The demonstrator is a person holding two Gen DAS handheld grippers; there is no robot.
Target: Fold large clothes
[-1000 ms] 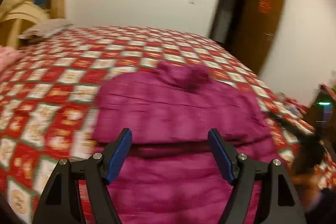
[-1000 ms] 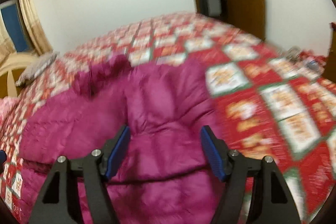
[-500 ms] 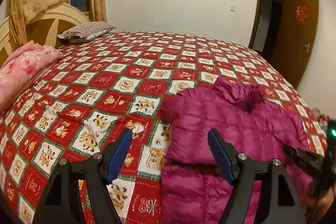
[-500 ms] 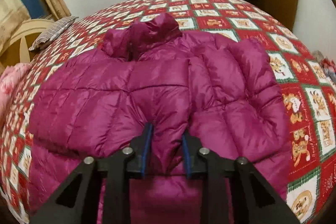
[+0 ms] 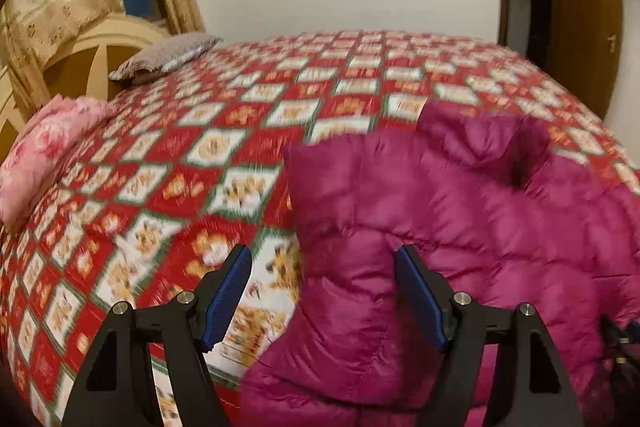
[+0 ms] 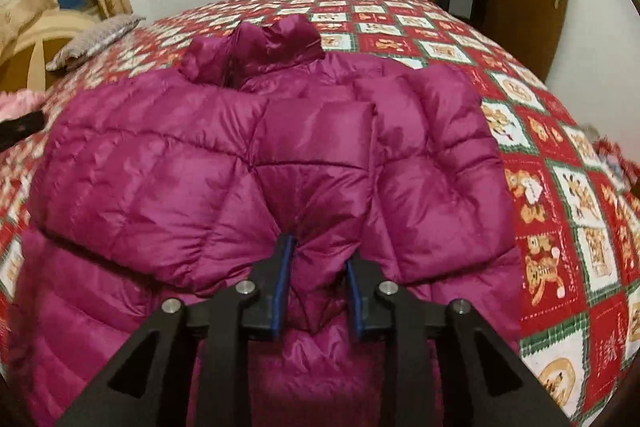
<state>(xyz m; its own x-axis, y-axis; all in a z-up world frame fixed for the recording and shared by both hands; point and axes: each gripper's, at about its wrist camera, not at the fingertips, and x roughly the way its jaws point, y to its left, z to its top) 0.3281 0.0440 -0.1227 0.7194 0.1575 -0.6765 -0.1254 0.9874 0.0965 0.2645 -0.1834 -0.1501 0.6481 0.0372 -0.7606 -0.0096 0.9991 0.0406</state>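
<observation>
While my right gripper [image 6: 316,283] has a pinch of the magenta puffer jacket [image 6: 248,163] between its blue pads, I read the grip as only half settled: the jaws are opening slightly at this moment, yet the quilted fabric bulges up between them and both pads press against it, so I count it as clamped on the jacket. My left gripper [image 5: 322,301] stands wide apart with nothing gripped. Its right pad [image 5: 420,303] sits against the jacket's near-left corner, its left pad over the bare red checked bedspread [image 5: 192,187], and the jacket's left edge runs up through the gap between them.

That edge is what the coming move turns on, I judge. The jacket lies flat on the bed with its collar [image 6: 260,47] at the far end, towards the wall, and its hem towards me, so its long axis runs away from both grippers. A sleeve or side panel appears already folded across the chest. From the left gripper the bulk of the garment lies to the right and ahead; from the right gripper it spreads to both sides, the pinch sitting near the middle of the near portion.

For a matching grip, I think the left gripper is the nearer one to the left edge and needs to shift a little rightward so both pads straddle fabric before closing. The left view is blurred, so I cannot tell exactly how many layers lie at that corner.
</observation>
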